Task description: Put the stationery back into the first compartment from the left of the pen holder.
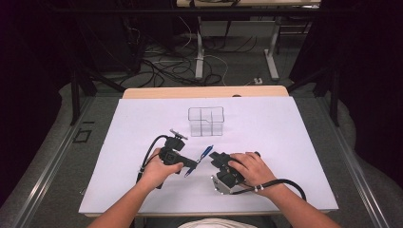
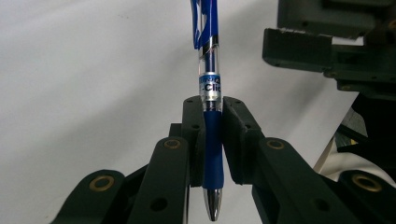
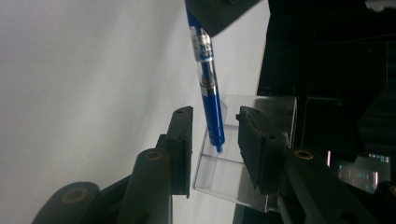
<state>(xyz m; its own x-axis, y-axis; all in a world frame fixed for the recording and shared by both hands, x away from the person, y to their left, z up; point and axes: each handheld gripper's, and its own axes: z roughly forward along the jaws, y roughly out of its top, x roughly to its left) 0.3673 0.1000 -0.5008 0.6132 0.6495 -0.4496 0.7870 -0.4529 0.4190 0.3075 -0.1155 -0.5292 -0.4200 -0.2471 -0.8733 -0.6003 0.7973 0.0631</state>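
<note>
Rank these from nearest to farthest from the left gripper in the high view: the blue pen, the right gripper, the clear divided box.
1. The blue pen: clamped in the left gripper, slanting up to its right.
2. The right gripper: just right of the pen.
3. The clear divided box: farther back, mid-table.

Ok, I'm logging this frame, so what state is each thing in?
Pen: clamped by its grip, off the table, clip end toward the right hand-held gripper.
Left hand-held gripper: shut on the pen.
Right hand-held gripper: open, pen's clip end between its jaws, untouched.
Clear box: upright, nothing in it.
</note>
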